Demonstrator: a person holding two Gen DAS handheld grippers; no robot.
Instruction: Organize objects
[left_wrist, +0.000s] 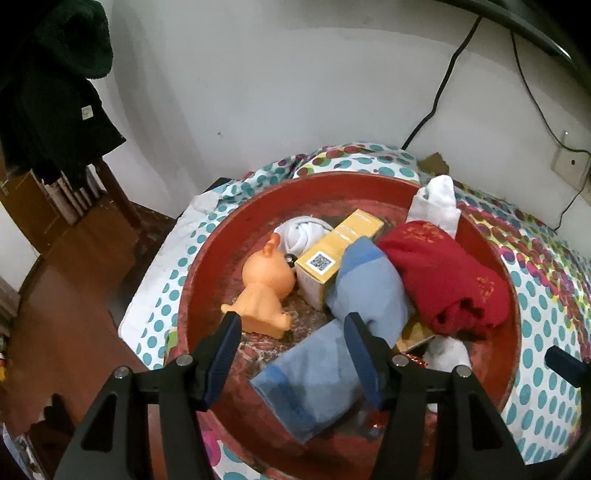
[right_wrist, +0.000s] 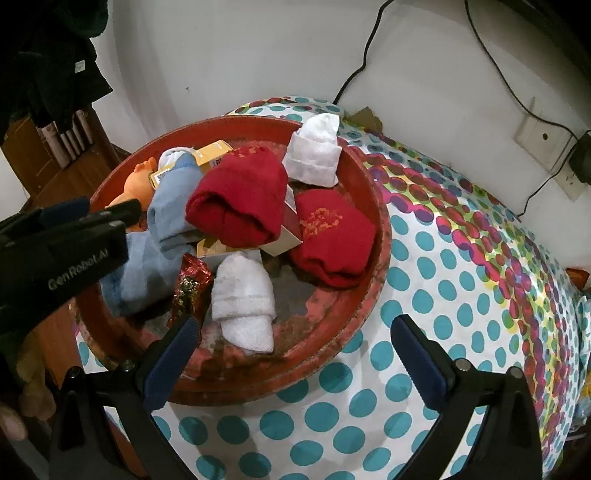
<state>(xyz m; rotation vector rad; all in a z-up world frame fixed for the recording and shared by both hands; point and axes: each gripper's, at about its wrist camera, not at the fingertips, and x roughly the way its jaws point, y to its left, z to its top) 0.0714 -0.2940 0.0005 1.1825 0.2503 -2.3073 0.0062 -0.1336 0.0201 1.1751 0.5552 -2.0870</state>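
A red basin stands on a dotted cloth and holds mixed items. My left gripper is open, its pads straddling a light blue sock just below them. Beyond lie an orange toy figure, a yellow box, a red sock and white socks. My right gripper is open wide over the basin's near rim, with a rolled white sock just ahead. Two red socks and a shiny red wrapper lie there. The left gripper shows at the left.
The polka-dot cloth covers the surface right of the basin. A white wall with black cables and a socket rises behind. Dark clothes hang at the left above a wooden floor.
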